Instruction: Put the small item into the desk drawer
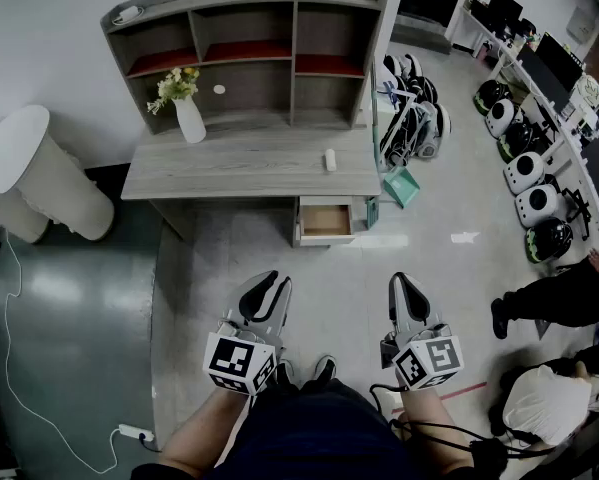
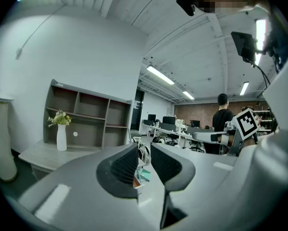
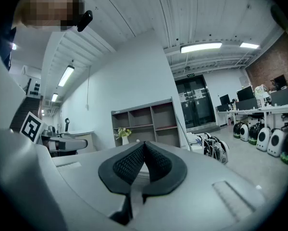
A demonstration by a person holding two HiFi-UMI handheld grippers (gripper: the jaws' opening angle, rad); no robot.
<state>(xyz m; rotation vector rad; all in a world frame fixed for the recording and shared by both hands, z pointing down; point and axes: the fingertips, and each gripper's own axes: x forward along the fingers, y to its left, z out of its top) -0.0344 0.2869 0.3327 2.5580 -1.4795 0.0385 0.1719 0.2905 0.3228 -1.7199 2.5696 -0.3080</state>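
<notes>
The small white item [image 1: 330, 160] lies on the right part of the grey desk [image 1: 229, 173], near its front edge. Below it the desk drawer [image 1: 326, 220] stands pulled out, and its wooden inside shows nothing. Both grippers hang well short of the desk, over the floor in front of the person's legs. My left gripper [image 1: 272, 280] [image 2: 144, 150] is open, a narrow gap between its pads, holding nothing. My right gripper [image 1: 401, 280] [image 3: 144, 146] is shut, pads touching, with nothing in it. Both point level toward the desk.
A hutch of shelves [image 1: 249, 53] sits on the desk with a white vase of flowers [image 1: 189, 118]. A white cylinder [image 1: 39, 178] stands left; a teal dustpan [image 1: 401, 186] and several white machines [image 1: 524, 173] right. A person [image 1: 564, 298] stands at the right. A power strip [image 1: 134, 433] lies on the floor.
</notes>
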